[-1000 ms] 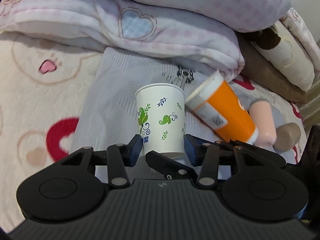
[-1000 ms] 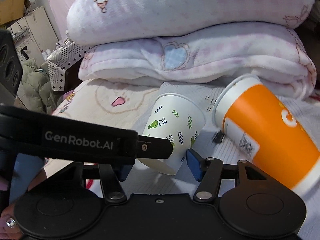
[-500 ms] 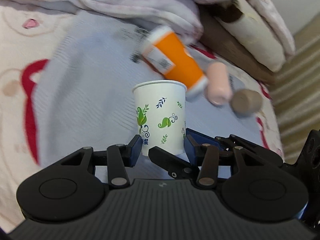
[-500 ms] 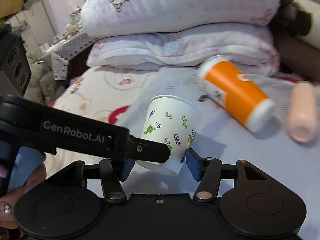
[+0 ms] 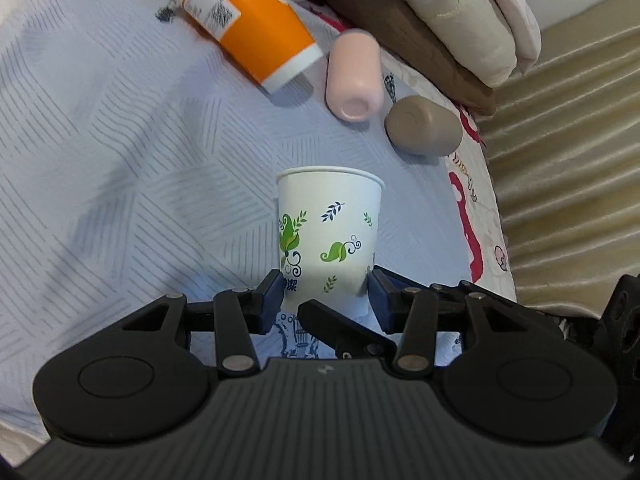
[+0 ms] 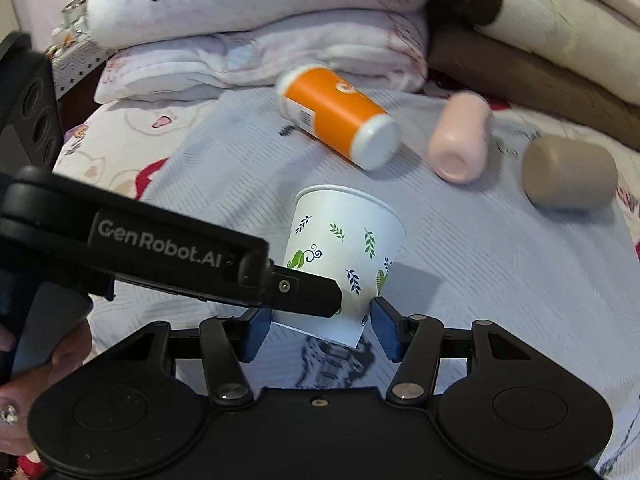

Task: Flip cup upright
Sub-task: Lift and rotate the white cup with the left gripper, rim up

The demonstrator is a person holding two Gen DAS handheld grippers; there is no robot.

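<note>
Left gripper [image 5: 325, 298] and right gripper [image 6: 316, 322] both clamp the paper cup [image 5: 329, 236] near its base, axis near-vertical, mouth up.

Two paper cups [image 5: 329, 236] [image 5: 250, 20], two plastic cups [image 5: 354, 74] [image 5: 424, 125].

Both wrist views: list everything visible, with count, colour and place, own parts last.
leaf-print paper cup: 1, white with green and blue leaves, mouth up, held between gripper fingers
orange cup: 1, orange and white, on its side behind
pink cup: 1, pale pink, on its side
tan cup: 1, tan, on its side, farthest right
bedsheet: 1, pale grey, striped
folded blankets: several, pink-white, stacked behind
left hand-held gripper: black, shut on the cup's base
right hand-held gripper: black, flanking the cup
</note>
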